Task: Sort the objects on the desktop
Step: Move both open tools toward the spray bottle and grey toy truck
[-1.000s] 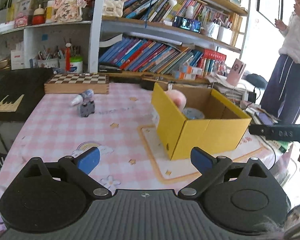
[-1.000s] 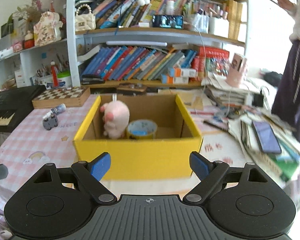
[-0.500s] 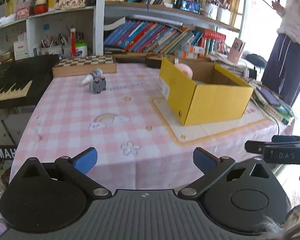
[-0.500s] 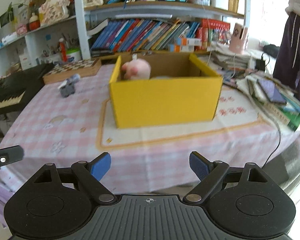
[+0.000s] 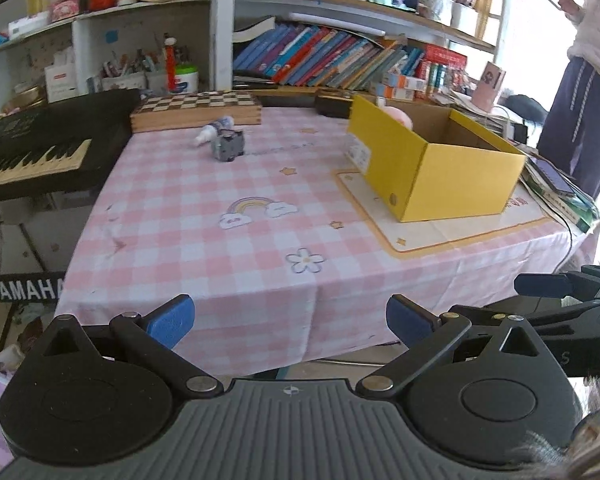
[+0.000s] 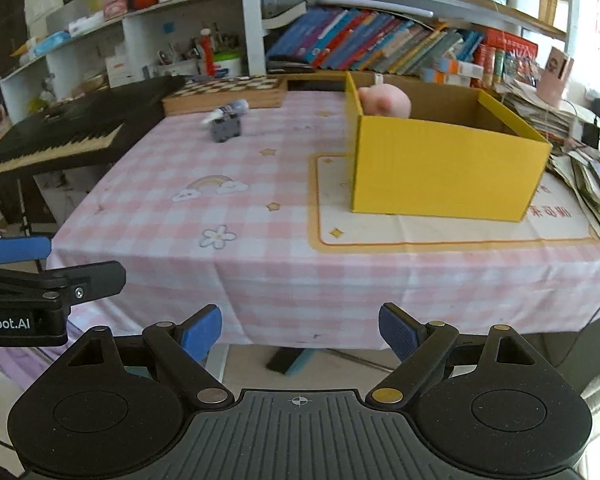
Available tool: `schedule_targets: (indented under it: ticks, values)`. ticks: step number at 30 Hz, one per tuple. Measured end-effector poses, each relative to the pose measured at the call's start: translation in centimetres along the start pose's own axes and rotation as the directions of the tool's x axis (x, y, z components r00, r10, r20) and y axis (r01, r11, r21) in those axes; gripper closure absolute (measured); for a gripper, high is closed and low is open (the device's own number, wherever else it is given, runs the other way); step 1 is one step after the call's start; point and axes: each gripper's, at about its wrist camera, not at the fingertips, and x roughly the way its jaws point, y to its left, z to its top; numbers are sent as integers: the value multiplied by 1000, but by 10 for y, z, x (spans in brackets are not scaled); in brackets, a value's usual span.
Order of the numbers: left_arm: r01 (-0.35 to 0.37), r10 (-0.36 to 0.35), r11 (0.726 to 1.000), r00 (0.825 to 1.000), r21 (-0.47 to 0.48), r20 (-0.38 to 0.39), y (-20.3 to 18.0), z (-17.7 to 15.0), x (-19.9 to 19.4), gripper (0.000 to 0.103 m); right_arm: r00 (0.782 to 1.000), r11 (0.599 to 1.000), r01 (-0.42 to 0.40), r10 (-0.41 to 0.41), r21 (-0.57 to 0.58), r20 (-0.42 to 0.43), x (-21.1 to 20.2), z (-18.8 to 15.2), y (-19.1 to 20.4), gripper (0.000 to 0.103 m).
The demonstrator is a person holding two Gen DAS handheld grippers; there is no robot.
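Room: bookshelves crowded with books fill the wall behind the surface; a black keyboard stands at its left side, and a person in purple trousers stands at the far right.
Surface: a pink checked tablecloth covers it, printed with a rainbow and a flower, with a cream mat on its right part.
Yellow box: open-topped, standing on the mat; a pink plush toy shows above its back left corner, inside.
Loose items: a small grey toy car stands toward the far left of the surface, with a small white bottle lying just behind it, near a wooden chessboard box at the far edge.
Your left gripper: held off the near edge of the surface, jaws spread wide, nothing between the blue pads.
Your right gripper: also short of the near edge and facing the yellow box, jaws wide apart and holding nothing.
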Motion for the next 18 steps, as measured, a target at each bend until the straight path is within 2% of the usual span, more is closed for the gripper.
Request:
schedule_targets:
  ticks: [11, 18]
  values:
    - [-77, 79, 993, 997, -87, 25, 44, -1, -14, 0, 997, 994, -70, 73, -89, 25, 8, 18, 42, 15]
    - [-105, 108, 989, 994, -103, 25, 59, -1, -13, 0, 993, 990, -105, 109, -100, 37, 17, 28, 56, 15]
